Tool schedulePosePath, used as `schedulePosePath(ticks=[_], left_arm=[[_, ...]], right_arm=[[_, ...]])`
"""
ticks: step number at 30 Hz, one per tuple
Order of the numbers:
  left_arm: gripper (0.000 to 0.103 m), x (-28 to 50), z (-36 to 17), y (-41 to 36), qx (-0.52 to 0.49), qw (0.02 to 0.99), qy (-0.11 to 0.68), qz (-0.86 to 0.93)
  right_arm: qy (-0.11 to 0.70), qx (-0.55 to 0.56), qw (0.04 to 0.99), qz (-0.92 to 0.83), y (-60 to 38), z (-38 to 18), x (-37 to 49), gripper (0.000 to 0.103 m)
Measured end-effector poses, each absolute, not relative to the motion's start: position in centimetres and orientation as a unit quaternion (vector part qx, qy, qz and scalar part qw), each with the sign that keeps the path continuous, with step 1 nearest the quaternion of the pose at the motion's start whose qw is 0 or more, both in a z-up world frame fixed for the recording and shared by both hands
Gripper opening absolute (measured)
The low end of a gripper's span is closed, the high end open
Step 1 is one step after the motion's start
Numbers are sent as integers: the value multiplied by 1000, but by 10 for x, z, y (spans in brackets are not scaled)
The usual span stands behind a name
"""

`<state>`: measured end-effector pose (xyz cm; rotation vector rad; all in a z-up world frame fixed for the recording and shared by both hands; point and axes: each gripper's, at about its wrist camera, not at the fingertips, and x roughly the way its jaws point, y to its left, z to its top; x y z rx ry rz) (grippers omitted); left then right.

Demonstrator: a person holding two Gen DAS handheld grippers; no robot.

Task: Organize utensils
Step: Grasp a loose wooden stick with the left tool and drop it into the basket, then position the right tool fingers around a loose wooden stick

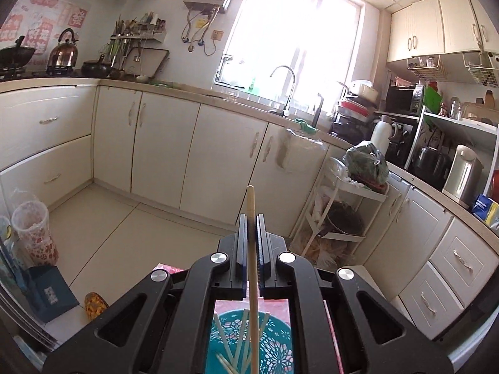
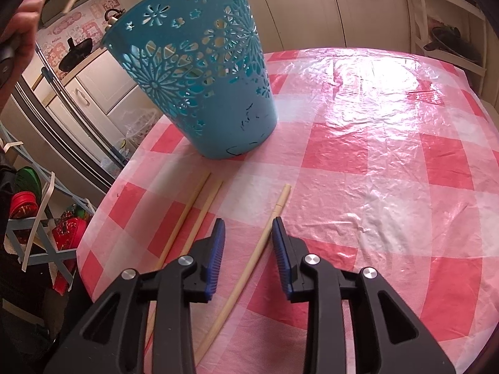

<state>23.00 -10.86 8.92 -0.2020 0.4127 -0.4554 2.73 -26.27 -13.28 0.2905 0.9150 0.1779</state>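
Left tool (image 1: 251, 218): jaws closed on a single chopstick (image 1: 251, 249), which stands nearly upright between the pads, its tip rising past the fingertips. The tool is raised, pointing slightly below level. Right tool (image 2: 248, 224): jaws partly apart, angled steeply down toward the table, pads touching nothing. A hand (image 2: 26, 18) shows at the far left of the right wrist view, wrapped around a handle.

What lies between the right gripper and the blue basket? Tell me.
Bare checked tablecloth and the far tip of one chopstick, in the right wrist view, between right gripper and blue basket.
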Motion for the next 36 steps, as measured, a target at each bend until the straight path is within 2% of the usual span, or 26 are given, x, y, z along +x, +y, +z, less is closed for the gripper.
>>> schedulePosePath(ticks=[6,15,17,19,20,21,22,25,31,36], left_arm=[[5,255,47,-124,-78,947,236,-202],[7,243,5,-137,2,933,295,-207],[13,237,0,-132,16,932,303,-198],[34,227,1,-120,14,936,299,-187],[40,220,2,-111,9,939,293,-180],[52,211,4,-101,4,943,284,-171],[59,201,5,-89,-2,949,273,-158],[69,178,-4,-56,-19,955,266,-131],[73,160,-78,-17,-39,932,347,-95],[74,160,-122,-32,-20,914,391,-109]], right_arm=[[439,140,883,90,-262,-132,28,36],[439,139,883,91,-260,-133,29,38],[441,137,883,90,-261,-133,29,38],[440,138,883,89,-260,-133,29,38],[439,139,883,88,-261,-133,28,38],[438,140,884,86,-262,-133,28,38],[438,142,884,83,-263,-133,27,39],[436,145,885,78,-264,-133,26,39],[435,132,889,53,-261,-132,26,40],[434,124,892,10,-262,-131,25,42]])
